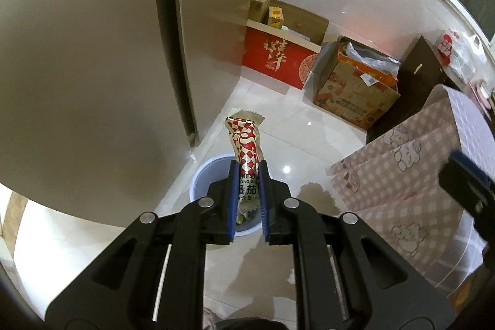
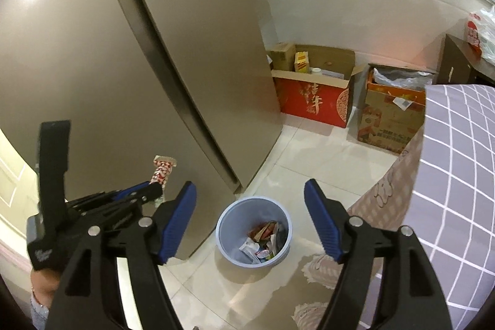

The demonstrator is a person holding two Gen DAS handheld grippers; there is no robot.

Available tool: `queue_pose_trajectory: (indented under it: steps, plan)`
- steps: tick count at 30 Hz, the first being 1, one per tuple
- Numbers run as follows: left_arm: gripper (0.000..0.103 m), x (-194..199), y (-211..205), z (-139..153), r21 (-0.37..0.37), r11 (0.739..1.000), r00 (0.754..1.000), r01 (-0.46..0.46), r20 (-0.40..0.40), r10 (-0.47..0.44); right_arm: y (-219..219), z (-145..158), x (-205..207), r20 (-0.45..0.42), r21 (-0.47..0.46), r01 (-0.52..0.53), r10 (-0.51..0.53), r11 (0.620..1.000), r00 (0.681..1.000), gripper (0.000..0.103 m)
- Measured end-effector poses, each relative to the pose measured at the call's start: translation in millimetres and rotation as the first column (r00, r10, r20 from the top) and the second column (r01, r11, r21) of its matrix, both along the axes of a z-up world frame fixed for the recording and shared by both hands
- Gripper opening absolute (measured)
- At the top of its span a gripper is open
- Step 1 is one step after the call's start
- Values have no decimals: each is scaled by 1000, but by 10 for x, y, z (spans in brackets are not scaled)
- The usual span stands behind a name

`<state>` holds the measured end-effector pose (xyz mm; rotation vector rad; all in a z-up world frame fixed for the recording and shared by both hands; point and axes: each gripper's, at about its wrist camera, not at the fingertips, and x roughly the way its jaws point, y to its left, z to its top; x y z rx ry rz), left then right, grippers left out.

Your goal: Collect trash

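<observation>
My left gripper (image 1: 249, 167) is shut on a red-and-white snack wrapper (image 1: 246, 144) and holds it upright above a light blue trash bin (image 1: 204, 175) on the floor. In the right wrist view the left gripper (image 2: 151, 190) shows at the left with the wrapper (image 2: 162, 170) sticking up, level with and left of the bin (image 2: 227, 225), which holds several pieces of trash. My right gripper (image 2: 250, 206) is open and empty, above the bin. One of its fingers (image 1: 464, 172) shows at the right edge of the left wrist view.
A beige fridge (image 2: 185, 67) stands close on the left. A table with a checked cloth (image 2: 458, 175) is on the right. A red box (image 2: 312, 104) and a cardboard box (image 2: 389, 119) stand by the far wall, beside a dark cabinet (image 1: 414, 76).
</observation>
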<state>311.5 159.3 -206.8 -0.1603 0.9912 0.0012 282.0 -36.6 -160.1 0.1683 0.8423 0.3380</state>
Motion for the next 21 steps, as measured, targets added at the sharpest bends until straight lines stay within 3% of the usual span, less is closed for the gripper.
queue_pose_trajectory:
  steps: [1, 2, 3, 4, 7, 12, 16, 21]
  plan:
    - [27, 49, 6, -5, -7, 1000, 1000, -9, -16, 9, -30, 7, -5, 2, 5, 5, -5, 1000, 1000, 71]
    - [61, 57, 6, -4, 2, 1000, 999, -27, -25, 27, -48, 11, -8, 1, 9, 10, -10, 1000, 1000, 71]
    - [74, 44, 20, 22, 14, 999, 999, -49, -15, 49, -85, 23, -24, -1, 16, 13, -13, 1000, 1000, 71]
    - [78, 0, 30, 80, 22, 997, 997, -69, 25, 68, -100, 35, -39, -1, 18, 14, -14, 1000, 1000, 71]
    - [78, -100, 1, 185, 22, 998, 998, -54, 33, 53, -146, 90, -106, 5, 15, 20, -20, 1000, 1000, 72]
    - [78, -554, -167, 647, 132, 989, 985, -61, 168, 38, -245, 276, -320, 34, 8, 41, -42, 999, 999, 72]
    - [81, -967, -282, 1071, 169, 983, 960, -70, 279, 21, -371, 529, -624, 77, -1, 58, -58, 998, 995, 76]
    - [86, -1606, -452, 1609, 141, 988, 911, -61, 412, -2, -491, 1008, -1181, 204, -64, 87, -72, 994, 976, 80]
